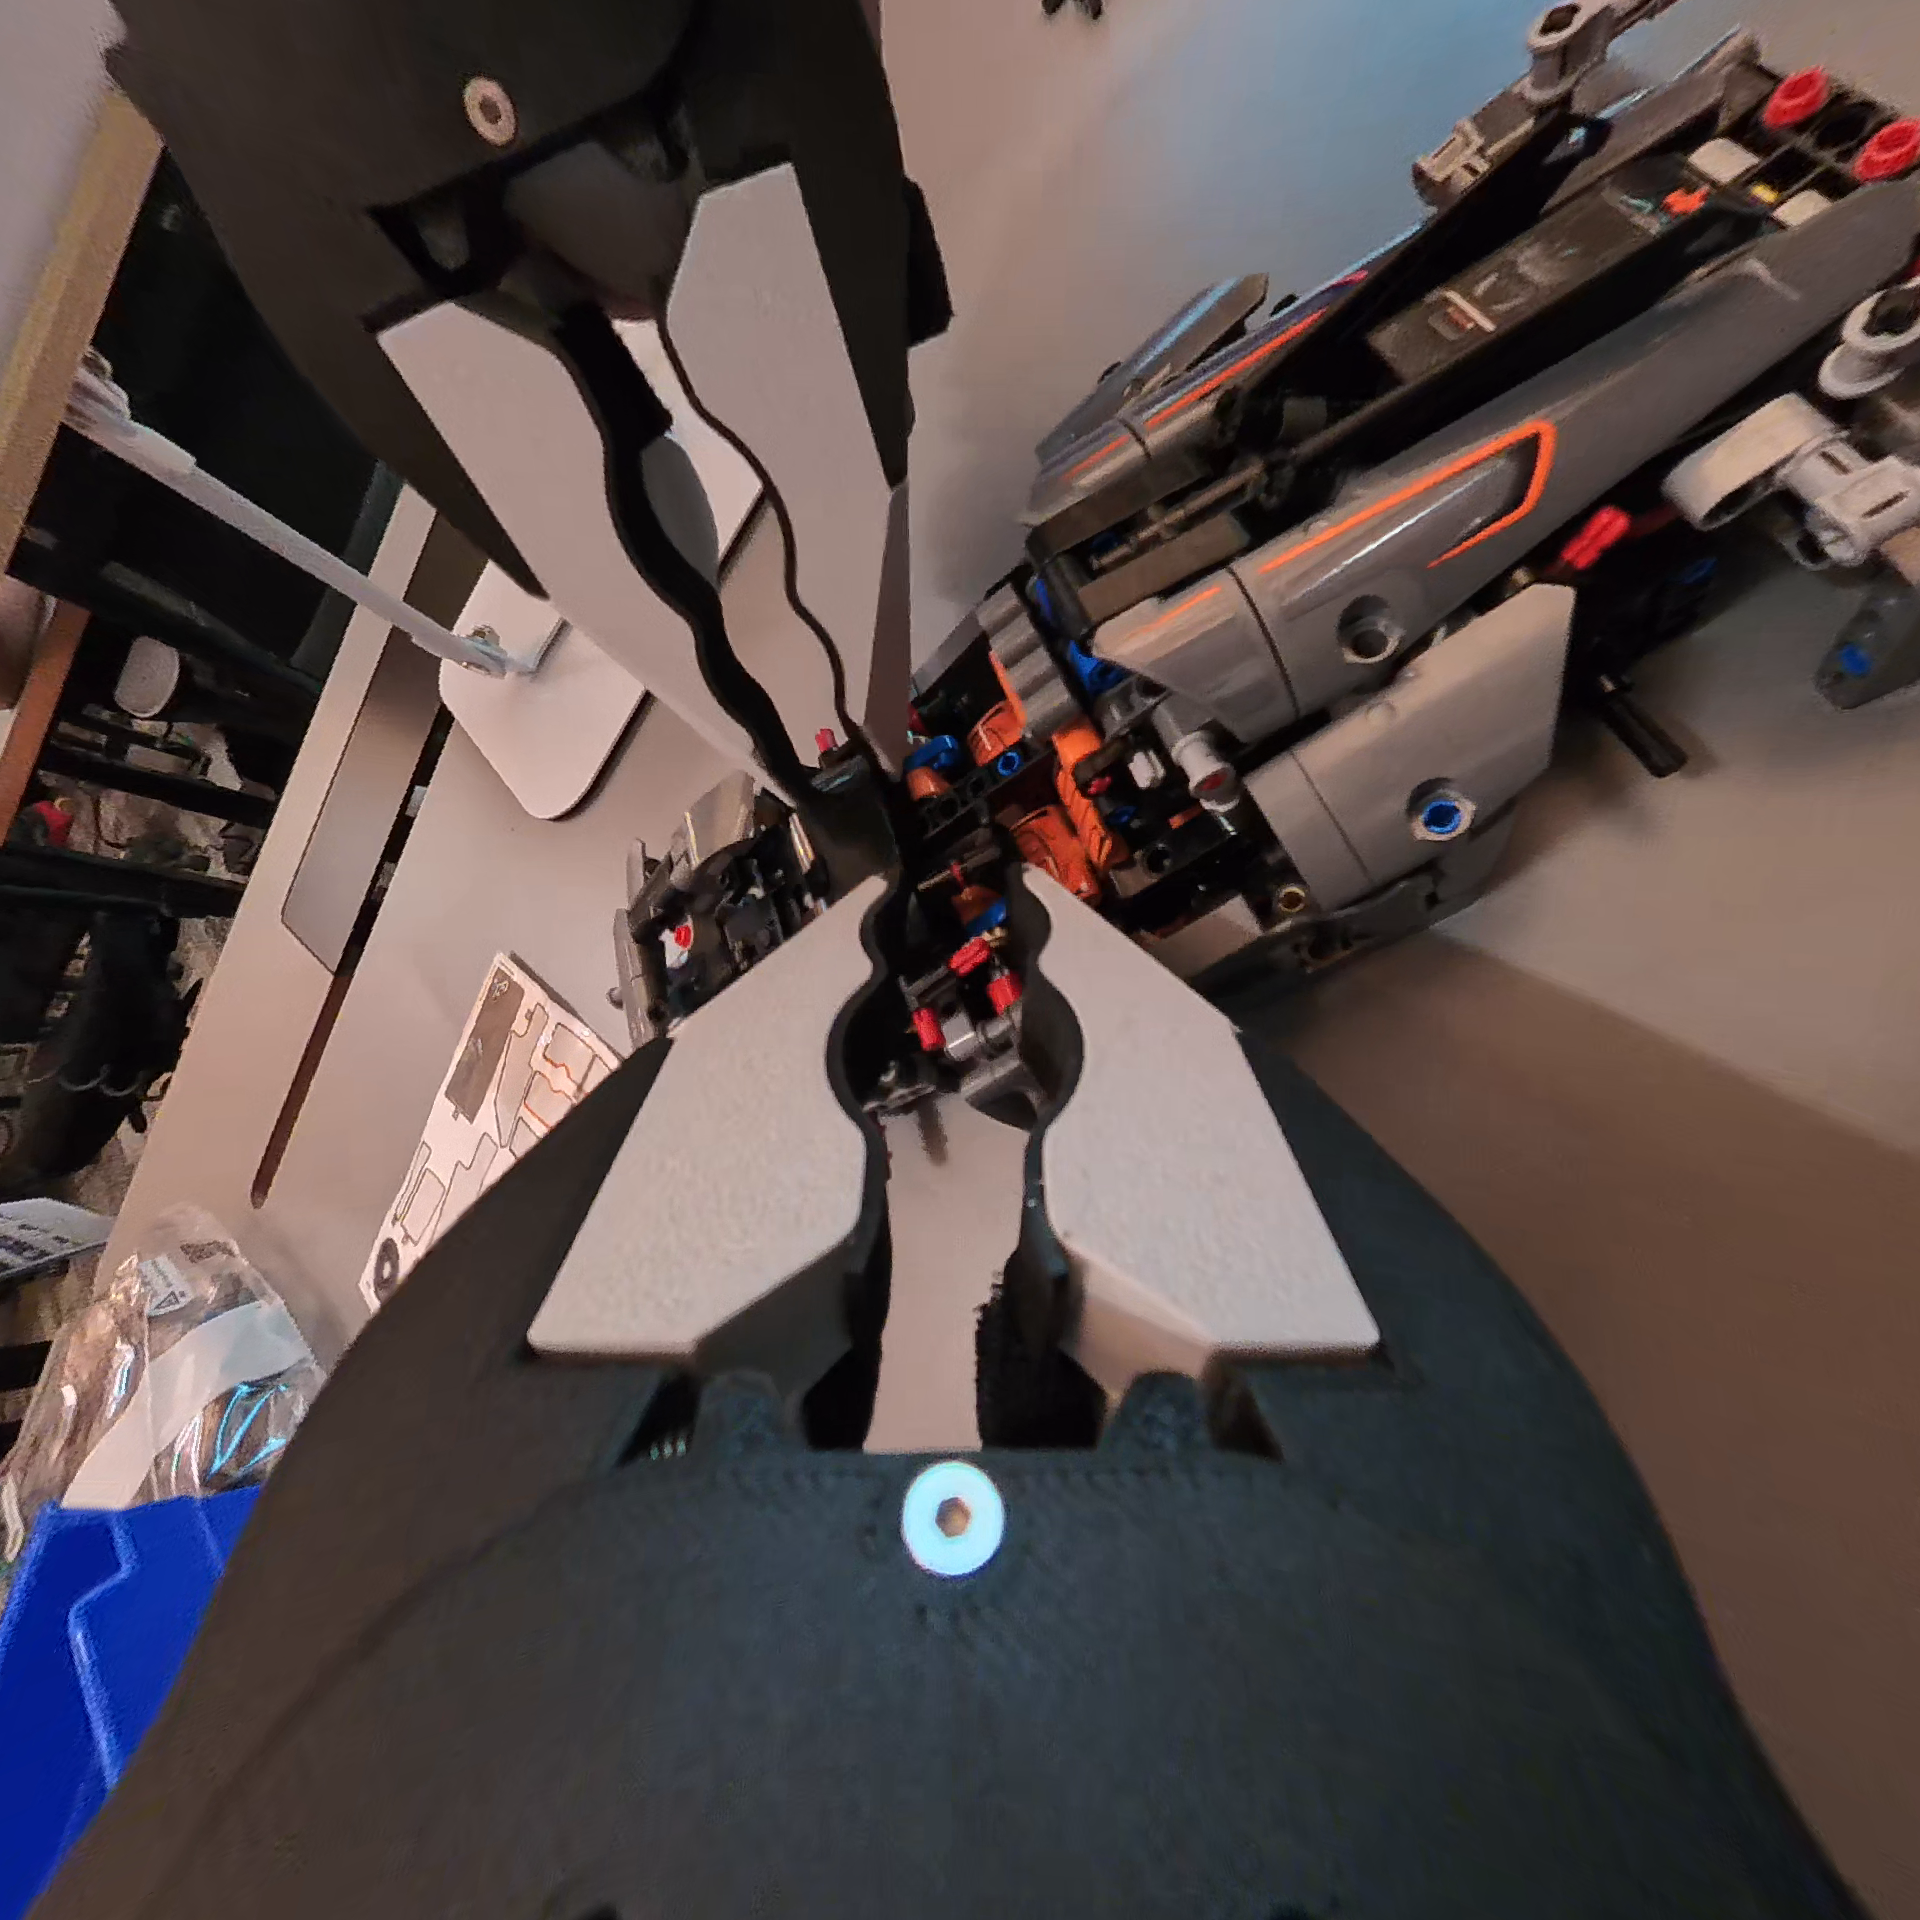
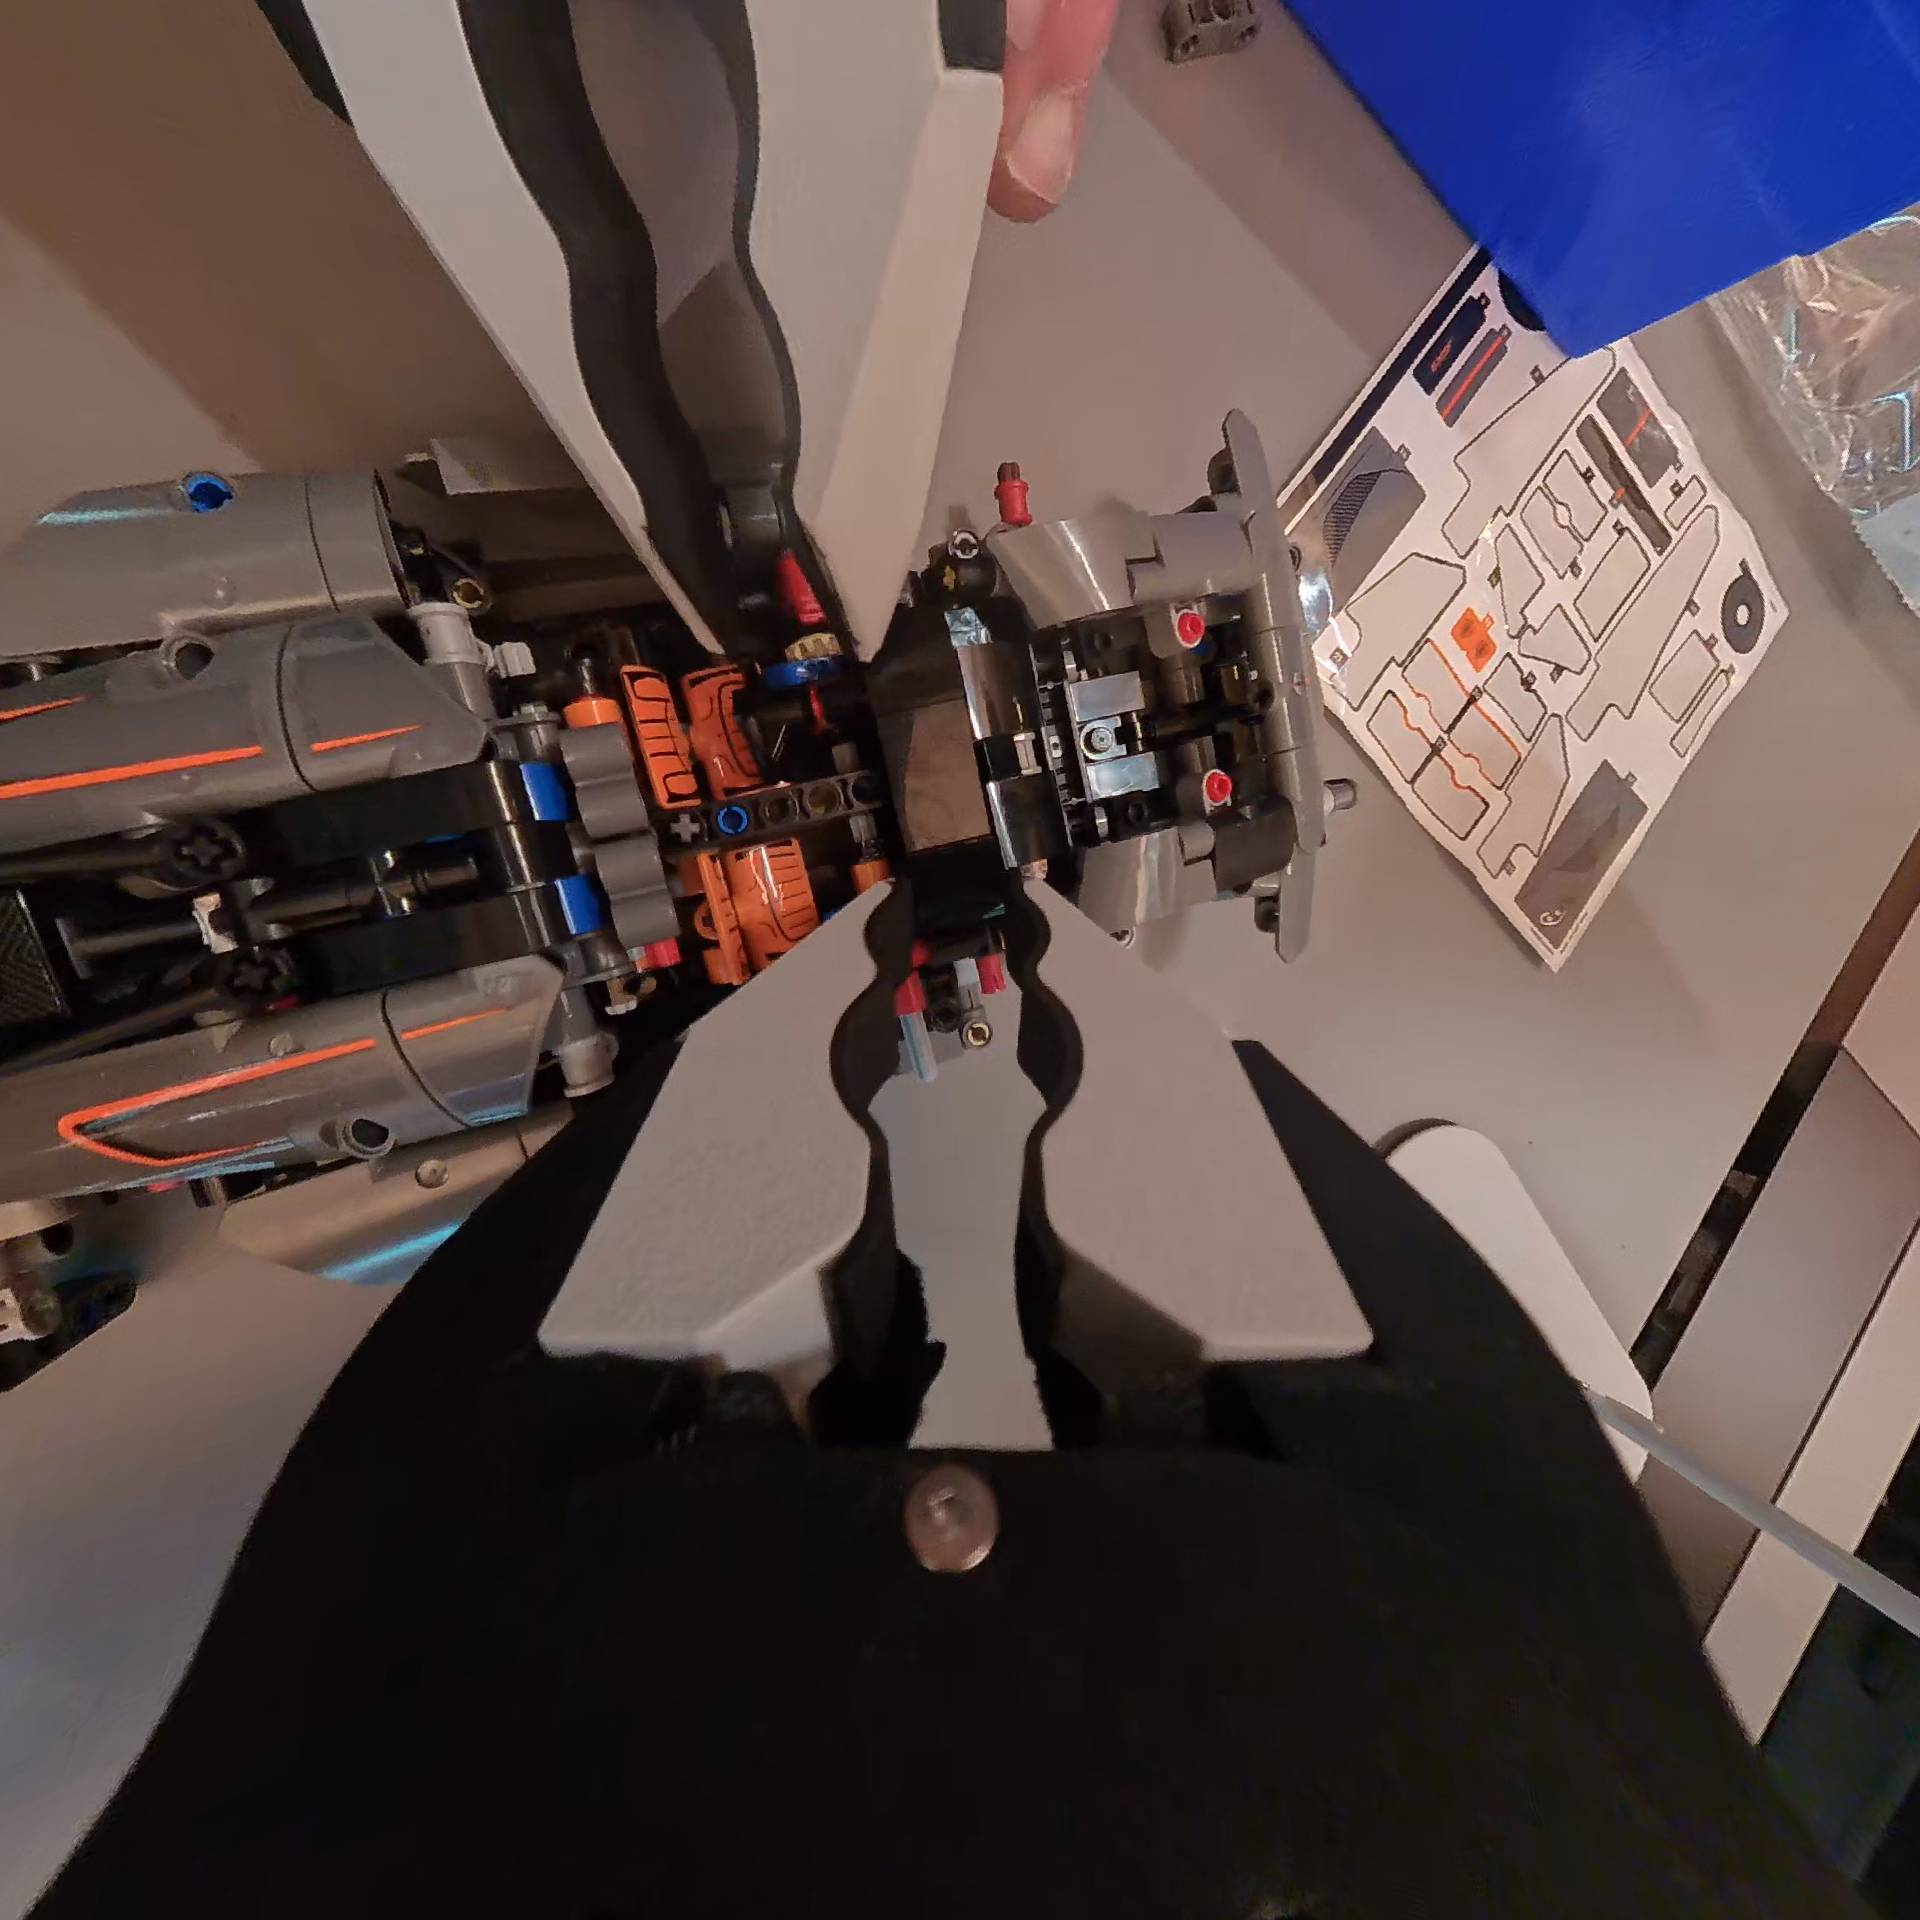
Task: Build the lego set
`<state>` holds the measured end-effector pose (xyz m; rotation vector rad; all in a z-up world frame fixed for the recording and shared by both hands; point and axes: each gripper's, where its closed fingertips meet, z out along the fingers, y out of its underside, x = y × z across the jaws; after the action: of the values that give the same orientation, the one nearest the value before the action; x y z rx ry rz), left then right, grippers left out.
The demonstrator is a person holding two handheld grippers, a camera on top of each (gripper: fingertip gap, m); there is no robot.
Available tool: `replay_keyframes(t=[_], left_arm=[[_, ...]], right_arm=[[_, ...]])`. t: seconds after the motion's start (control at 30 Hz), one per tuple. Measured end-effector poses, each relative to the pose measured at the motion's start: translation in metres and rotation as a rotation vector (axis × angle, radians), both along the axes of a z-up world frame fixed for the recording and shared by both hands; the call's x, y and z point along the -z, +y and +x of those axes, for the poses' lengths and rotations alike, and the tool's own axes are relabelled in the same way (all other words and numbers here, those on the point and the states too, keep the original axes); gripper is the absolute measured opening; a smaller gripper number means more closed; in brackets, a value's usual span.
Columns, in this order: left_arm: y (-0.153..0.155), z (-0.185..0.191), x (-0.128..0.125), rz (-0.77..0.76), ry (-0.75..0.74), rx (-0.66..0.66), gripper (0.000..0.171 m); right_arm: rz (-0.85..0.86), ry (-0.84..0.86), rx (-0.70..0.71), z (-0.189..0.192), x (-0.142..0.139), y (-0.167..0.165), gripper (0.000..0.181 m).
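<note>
The left gripper [image 1: 951, 904] and the right gripper [image 2: 956, 894] met tip to tip over the joint between two lego parts. Each had its jaws drawn nearly together, a narrow gap left between the wavy black pads. The right one seemed to pinch the black block of the small grey-and-black sub-assembly [image 2: 1164, 727]. Whether the left one truly gripped the red-pinned black frame between its tips, or only framed it, could not be told.

The long grey car body with orange stripes [image 1: 1351, 540] lay on the pale grey table [image 1: 1662, 935], its orange-and-black open end facing the sub-assembly, the two touching or very nearly so.

As a judgement, the risk lay in pressing the parts together out of line: the red pins might miss their holes, and a sideways push could slide the unheld body or pop loose small pieces.

Only the right wrist view showed the sub-assembly whole, a person's fingertip [image 2: 1034, 145] on the other gripper, and most of the white sticker sheet [image 2: 1538, 644] by the blue plastic bin [image 2: 1621, 145]. Only the left view showed the body's far end and the crinkled clear bags [image 1: 177, 1371].
</note>
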<state>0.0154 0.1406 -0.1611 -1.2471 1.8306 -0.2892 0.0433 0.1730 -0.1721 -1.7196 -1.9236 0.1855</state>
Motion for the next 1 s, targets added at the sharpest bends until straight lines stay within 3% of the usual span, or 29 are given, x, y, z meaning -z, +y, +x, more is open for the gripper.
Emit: replay_keyframes(t=[0.27,0.4,0.47,0.63,1.0], left_arm=[[0.014,0.001,0.005,-0.034,0.016,-0.056,0.007],[0.015,0.002,0.005,-0.039,0.022,-0.063,0.006],[0.015,0.002,0.005,-0.038,0.029,-0.062,0.006],[0.016,0.003,0.005,-0.029,0.051,-0.061,0.005],[0.016,0.004,0.005,-0.166,0.025,-0.071,0.002]], right_arm=[[-0.008,0.040,0.022,0.004,-0.007,0.002,0.018],[-0.002,0.105,0.015,0.002,-0.020,-0.003,0.009],[-0.002,0.111,0.006,-0.001,-0.020,-0.004,0.000],[-0.020,0.106,0.027,-0.006,-0.011,0.000,0.000],[-0.097,0.086,0.062,-0.011,-0.009,0.000,0.000]])
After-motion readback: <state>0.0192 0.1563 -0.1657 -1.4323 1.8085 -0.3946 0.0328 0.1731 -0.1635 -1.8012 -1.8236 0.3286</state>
